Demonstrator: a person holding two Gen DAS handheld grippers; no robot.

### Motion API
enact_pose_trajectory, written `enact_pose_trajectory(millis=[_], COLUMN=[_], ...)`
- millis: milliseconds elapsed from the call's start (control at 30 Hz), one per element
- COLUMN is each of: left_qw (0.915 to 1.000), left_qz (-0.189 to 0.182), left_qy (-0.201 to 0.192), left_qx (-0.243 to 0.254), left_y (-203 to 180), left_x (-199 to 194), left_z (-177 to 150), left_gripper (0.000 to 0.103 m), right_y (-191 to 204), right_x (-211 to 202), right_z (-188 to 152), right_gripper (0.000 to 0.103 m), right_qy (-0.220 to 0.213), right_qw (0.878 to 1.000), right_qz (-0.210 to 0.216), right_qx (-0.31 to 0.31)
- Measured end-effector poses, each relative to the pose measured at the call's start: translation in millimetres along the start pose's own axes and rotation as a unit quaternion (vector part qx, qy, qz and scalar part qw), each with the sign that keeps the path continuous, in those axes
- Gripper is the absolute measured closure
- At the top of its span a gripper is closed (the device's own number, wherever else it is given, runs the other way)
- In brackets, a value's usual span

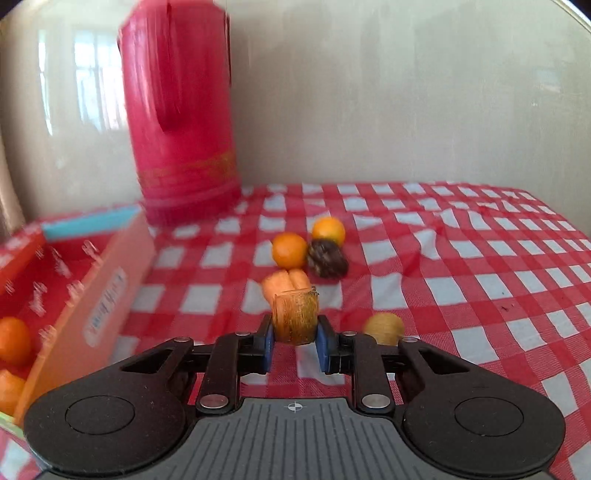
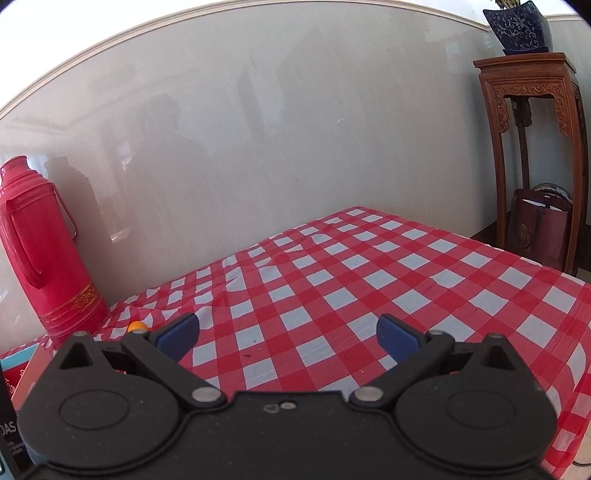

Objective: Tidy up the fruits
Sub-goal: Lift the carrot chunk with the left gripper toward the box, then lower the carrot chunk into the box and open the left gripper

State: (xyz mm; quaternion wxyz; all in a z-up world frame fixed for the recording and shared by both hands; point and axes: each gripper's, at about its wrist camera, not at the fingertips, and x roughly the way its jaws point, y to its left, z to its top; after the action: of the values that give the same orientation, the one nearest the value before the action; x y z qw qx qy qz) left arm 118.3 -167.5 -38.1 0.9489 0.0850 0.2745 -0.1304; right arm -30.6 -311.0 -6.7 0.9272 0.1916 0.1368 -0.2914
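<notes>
orange fruit piece: clamped between the left gripper pads, above the cloth, likely bound for the box at left, which already holds oranges. loose fruit sits just beyond. right gripper: jaws apart, empty, over bare cloth near the table edge.

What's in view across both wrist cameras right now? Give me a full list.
orange-brown fruit piece: 1, between the left jaws
round oranges: 2, orange, mid-cloth
dark brown fruit: 1, beside the oranges
pale orange fruit: 1, behind the held piece
yellow-green fruit: 1, right of the jaws
box: 1, red and orange, at left, orange fruit inside
thermos: 1, red, by the wall
tablecloth: 1, red-white check
wooden stand: 1, brown, far right
blue pot: 1, on the stand
left gripper: shut on the piece
right gripper: open, empty
</notes>
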Motion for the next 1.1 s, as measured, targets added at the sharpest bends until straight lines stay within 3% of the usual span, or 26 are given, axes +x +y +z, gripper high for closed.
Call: enact_pose_trajectory(millis=[267, 433, 533, 600, 667, 833, 1000, 1067, 1100], left_qw=[0.994, 0.9828, 0.9835, 0.9793, 0.9804, 0.9715, 0.9705, 0.9717, 0.9716], left_qz=[0.094, 0.166, 0.155, 0.182, 0.162, 0.163, 0.156, 0.158, 0.162], left_qy=[-0.05, -0.027, -0.016, -0.021, -0.006, 0.029, 0.035, 0.03, 0.024], left_qx=[-0.024, -0.075, -0.092, -0.087, -0.113, -0.17, -0.18, -0.173, -0.171], left_y=[44, 95, 116, 121, 134, 171, 190, 194, 197], left_x=[-27, -26, -27, -31, -30, -26, -32, -40, -46], left_z=[12, 14, 14, 10, 9, 2, -2, -1, -1], left_gripper=[0.08, 0.079, 0.073, 0.073, 0.073, 0.073, 0.072, 0.05, 0.026], right_y=[7, 22, 35, 45, 55, 79, 94, 99, 101], right_x=[1, 4, 7, 9, 11, 14, 17, 20, 21], right_z=[-2, -7, -11, -13, -17, -25, -31, -33, -33], right_gripper=[0.006, 0.006, 0.006, 0.006, 0.006, 0.006, 0.006, 0.006, 0.006], right_qy=[0.002, 0.009, 0.016, 0.023, 0.029, 0.035, 0.043, 0.048, 0.049], right_qw=[1.0, 1.0, 0.999, 0.998, 0.997, 0.994, 0.992, 0.99, 0.99], right_qz=[0.003, 0.014, 0.023, 0.029, 0.035, 0.047, 0.056, 0.056, 0.057], right_qx=[-0.007, -0.023, -0.038, -0.049, -0.06, -0.091, -0.109, -0.117, -0.12])
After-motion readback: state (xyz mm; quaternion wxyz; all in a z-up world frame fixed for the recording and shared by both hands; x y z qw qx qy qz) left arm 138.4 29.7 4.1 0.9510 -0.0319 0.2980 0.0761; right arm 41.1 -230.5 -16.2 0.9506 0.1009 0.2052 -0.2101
